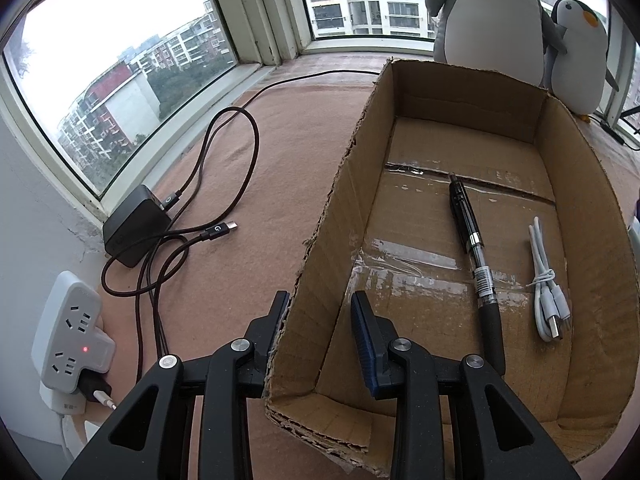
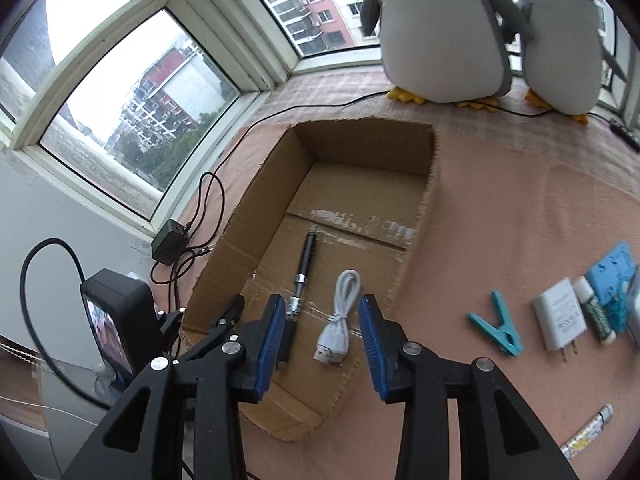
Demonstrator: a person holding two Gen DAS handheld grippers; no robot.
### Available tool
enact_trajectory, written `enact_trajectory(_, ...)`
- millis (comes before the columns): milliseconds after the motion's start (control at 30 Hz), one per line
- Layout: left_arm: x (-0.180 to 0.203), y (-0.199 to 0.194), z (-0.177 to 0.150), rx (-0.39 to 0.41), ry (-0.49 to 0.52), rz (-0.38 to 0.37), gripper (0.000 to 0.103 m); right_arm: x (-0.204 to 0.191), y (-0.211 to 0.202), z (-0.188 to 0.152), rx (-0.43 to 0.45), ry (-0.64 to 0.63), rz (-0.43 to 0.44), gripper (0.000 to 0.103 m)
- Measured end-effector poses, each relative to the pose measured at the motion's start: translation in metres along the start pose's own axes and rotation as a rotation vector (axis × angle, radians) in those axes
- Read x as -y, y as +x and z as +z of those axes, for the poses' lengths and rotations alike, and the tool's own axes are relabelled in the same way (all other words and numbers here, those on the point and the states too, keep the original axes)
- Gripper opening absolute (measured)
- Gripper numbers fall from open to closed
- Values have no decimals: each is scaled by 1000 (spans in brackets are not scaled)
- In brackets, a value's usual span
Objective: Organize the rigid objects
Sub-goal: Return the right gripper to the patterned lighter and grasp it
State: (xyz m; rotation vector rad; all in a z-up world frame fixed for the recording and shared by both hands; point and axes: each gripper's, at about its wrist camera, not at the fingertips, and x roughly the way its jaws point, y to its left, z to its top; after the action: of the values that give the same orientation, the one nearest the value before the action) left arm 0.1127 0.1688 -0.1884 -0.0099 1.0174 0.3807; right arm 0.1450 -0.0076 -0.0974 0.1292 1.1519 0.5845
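The cardboard box (image 2: 240, 248) stands on the pink-covered surface (image 2: 500, 208) near its window edge, and its left wall is pinched by the left tongs (image 1: 320, 312), one pad outside and one inside the cardboard. The right tongs (image 2: 322, 326) are held spread above the near end of the box, with nothing between the pads; the white cable (image 2: 338, 320) lies loose on the box floor directly beneath them, beside the black pen (image 2: 298, 284), whose long axis runs from the near end toward the far wall. Both are judged to be already stowed. The things still to be sorted lie outside the box, along the right edge of the surface: a teal clothes peg (image 2: 498, 326), a white charger plug (image 2: 560, 316), a small green-filled bottle (image 2: 596, 312) and a blue card (image 2: 614, 274), with a wrapped stick (image 2: 588, 434) nearer the front edge. The peg is the closest of these, well to the right of the right tongs, its long axis slanted from far-left to near-right. The right hand is clearly the nearer one, the left being occupied with the box wall, so a sideways reach to the right with the pads set across the peg's narrow body is judged to be what the coming move turns on.
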Motion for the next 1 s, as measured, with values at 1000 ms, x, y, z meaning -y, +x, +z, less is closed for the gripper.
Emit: enact_trajectory(1000, -2, -1, -2, 25, 2, -38, 32, 190, -79, -121, -14, 501, -296, 35)
